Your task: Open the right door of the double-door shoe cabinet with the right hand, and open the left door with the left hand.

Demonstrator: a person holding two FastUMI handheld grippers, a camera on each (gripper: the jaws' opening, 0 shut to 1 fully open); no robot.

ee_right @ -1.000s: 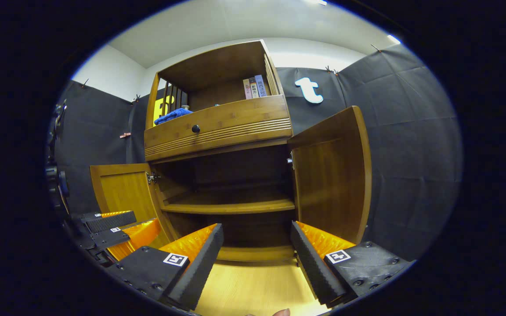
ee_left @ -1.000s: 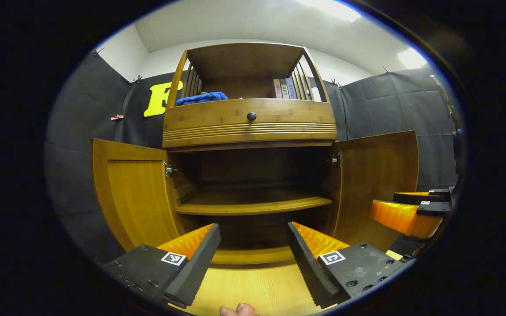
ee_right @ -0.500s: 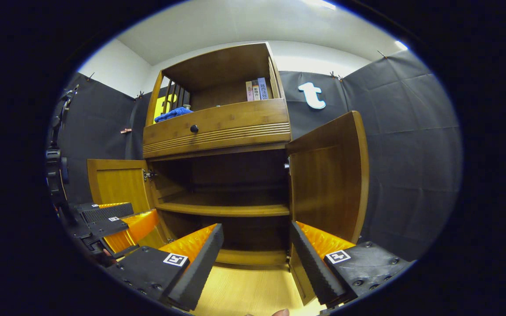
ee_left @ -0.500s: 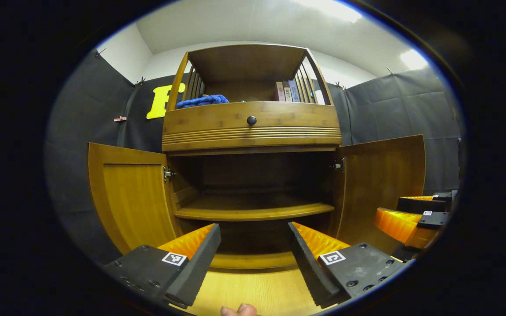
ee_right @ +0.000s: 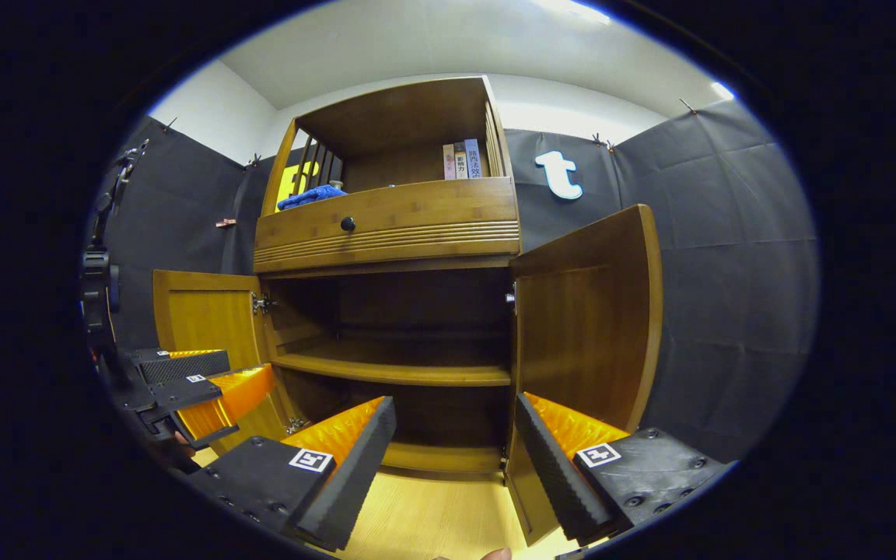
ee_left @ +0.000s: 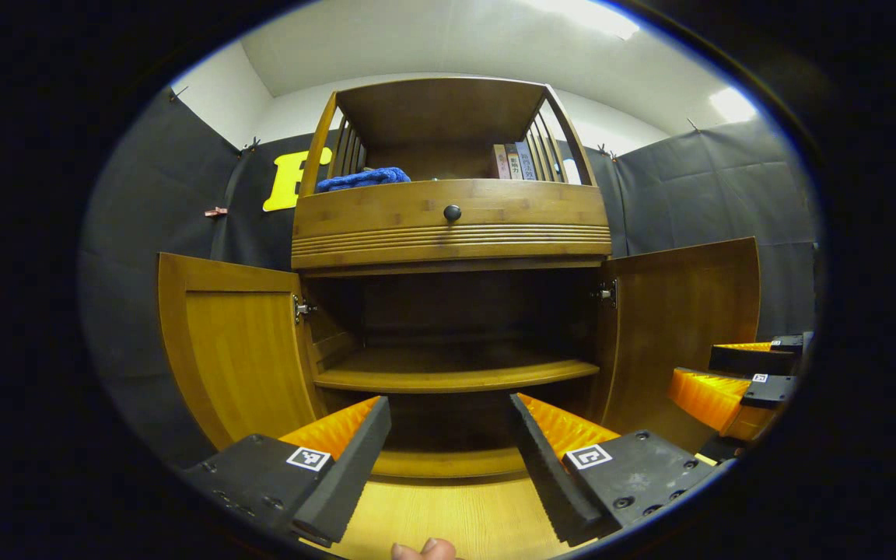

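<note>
Both doors of the shoe cabinet [ee_left: 452, 233] stand swung wide: the left door [ee_left: 238, 350] and the right door [ee_right: 584, 327], so its shelf [ee_left: 456, 377] lies bare. My left claw [ee_left: 448, 459] and right claw [ee_right: 456, 459] gape, gripping nothing, low before the cabinet's bottom edge, clear of both doors; I judge the opening done.
</note>
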